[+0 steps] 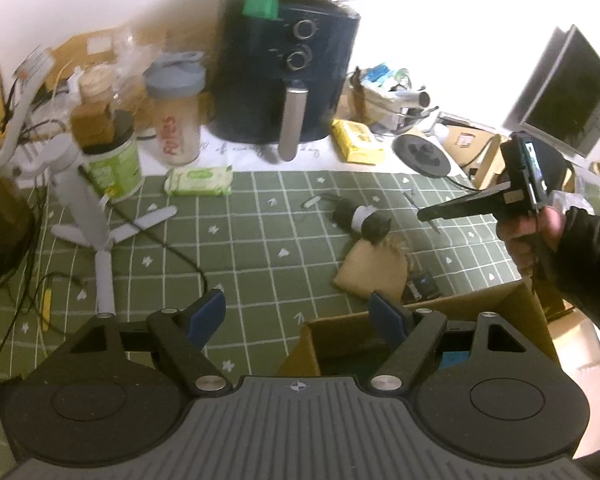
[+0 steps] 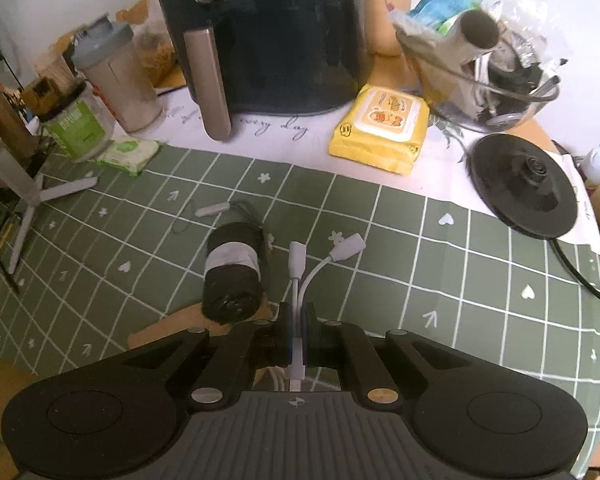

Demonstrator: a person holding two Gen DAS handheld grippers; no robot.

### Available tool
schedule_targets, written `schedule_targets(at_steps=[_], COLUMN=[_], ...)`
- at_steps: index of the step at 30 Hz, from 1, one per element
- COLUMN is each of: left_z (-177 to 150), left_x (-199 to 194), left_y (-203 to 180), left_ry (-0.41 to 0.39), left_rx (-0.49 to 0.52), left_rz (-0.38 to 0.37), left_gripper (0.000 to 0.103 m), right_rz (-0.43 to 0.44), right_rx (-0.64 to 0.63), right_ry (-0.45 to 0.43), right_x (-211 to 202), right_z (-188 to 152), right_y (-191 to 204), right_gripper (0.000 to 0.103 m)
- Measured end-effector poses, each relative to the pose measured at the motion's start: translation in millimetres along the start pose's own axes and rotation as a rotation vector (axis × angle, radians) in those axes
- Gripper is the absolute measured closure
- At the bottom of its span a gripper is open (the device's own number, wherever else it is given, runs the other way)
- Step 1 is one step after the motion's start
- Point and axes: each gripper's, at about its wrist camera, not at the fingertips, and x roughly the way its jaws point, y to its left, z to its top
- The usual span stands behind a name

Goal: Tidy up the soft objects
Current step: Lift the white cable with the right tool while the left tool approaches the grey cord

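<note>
My right gripper point(image 2: 298, 322) is shut on a white splitter cable point(image 2: 306, 268) and holds it above the green checked cloth; it shows from the side in the left wrist view point(image 1: 424, 215). A black roll with a white band point(image 2: 232, 276) lies just left of it, also in the left wrist view point(image 1: 360, 220). A tan pouch point(image 1: 370, 270) lies beside the roll. My left gripper point(image 1: 300, 314) is open and empty over the near edge of an open cardboard box point(image 1: 480, 304).
A black air fryer point(image 1: 288, 76) stands at the back. A yellow wipes pack point(image 2: 382, 128), a green wipes pack point(image 1: 199, 181), a shaker bottle point(image 1: 176, 108), a black kettle base point(image 2: 522, 184) and a white tripod point(image 1: 88, 216) surround the cloth.
</note>
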Motion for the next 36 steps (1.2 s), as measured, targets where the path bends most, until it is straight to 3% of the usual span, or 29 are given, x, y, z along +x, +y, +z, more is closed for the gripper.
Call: schedule_targets(at_steps=[14,24,31,36], left_z=[49.9,89.0,105.0,107.8], left_x=[31.3,73.2,118.9,158.3], left_y=[-18.7,-31.1,-38.1,-37.5], left_ry=[-0.03,-0.05,-0.007,0.052], left_rx=[0.131,0.246,0.304,0.345], left_rz=[-0.09,-0.09,-0.061,-0.038], left_gripper=[0.024,0.025,0.025,0.038], right_rz=[-0.014,-0.01,-0.011,-0.023], right_rx=[0.1,0.186,0.239,0.265], right_ry=[-0.066,-0.122,-0.149,-0.166], right_x=[-64.8,-98.7,-111.8,-122.6], right_z=[-45.6,-61.6,-71.7,-81.6], right_y=[-8.2,-5.2,-0.9,0.9], right_gripper=[0.097,0.097,0.097,0.097])
